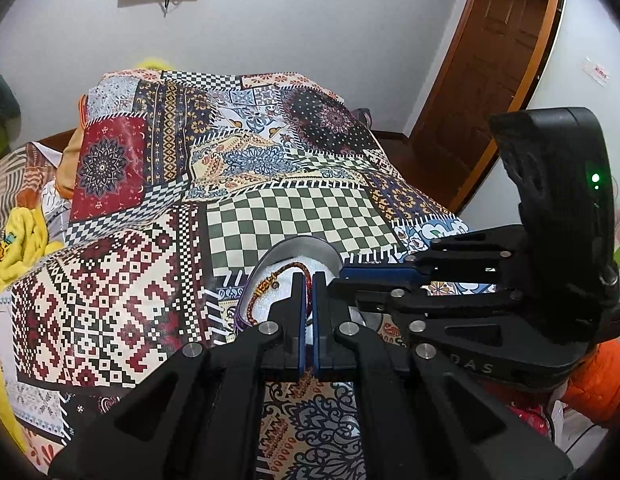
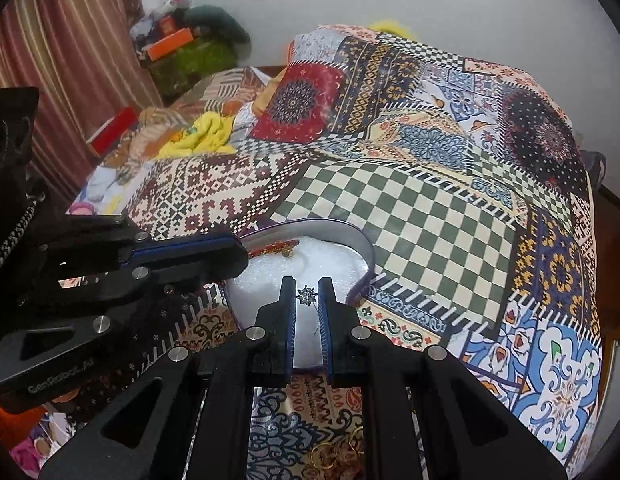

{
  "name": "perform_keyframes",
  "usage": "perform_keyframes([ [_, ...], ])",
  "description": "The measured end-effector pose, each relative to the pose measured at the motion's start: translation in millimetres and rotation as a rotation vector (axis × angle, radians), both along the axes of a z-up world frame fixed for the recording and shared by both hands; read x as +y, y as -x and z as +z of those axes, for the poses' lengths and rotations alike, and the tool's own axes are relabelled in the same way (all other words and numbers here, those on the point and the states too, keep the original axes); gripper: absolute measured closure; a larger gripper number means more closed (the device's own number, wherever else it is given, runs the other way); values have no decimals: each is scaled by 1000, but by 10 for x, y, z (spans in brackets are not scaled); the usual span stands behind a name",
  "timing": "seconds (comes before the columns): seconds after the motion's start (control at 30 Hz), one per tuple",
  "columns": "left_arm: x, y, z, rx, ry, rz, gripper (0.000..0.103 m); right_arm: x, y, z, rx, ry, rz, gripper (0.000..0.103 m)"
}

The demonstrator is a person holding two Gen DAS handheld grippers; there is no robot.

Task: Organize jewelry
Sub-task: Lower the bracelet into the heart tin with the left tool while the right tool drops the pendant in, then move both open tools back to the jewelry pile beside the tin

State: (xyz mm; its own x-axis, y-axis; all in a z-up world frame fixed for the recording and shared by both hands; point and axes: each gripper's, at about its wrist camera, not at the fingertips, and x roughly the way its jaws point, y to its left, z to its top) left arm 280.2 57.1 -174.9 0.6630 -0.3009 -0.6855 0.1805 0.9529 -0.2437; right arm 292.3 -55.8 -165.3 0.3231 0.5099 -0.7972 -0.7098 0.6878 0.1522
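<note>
Beaded bracelet and small silver star charm over a purple-rimmed tin padded in white, on a bed.

The left hand-held gripper is pinched on the bracelet's cord, which loops away to its left inside the tin; the right hand-held gripper, narrowly parted, brackets the charm straight ahead (contact unclear). The tin sits on a patchwork bedspread; wooden door beyond.

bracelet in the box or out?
In. The bracelet lies on the white padding inside the box, its near end pinched by the left tongs.
</note>
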Motion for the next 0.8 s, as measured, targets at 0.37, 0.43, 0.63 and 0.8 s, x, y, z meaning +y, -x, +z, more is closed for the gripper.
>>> perform_keyframes([
  [0.37,36,51,-19,9,-14,8,102,80,0,-68,15,47,25,93],
  [0.43,48,69,-6,6,-14,14,102,85,15,-67,23,47,29,93],
  [0.63,50,145,45,-2,-45,29,95,102,100,-21,-6,73,27,93],
  [0.8,78,236,107,-11,-59,49,87,67,194,82,-39,81,14,88],
])
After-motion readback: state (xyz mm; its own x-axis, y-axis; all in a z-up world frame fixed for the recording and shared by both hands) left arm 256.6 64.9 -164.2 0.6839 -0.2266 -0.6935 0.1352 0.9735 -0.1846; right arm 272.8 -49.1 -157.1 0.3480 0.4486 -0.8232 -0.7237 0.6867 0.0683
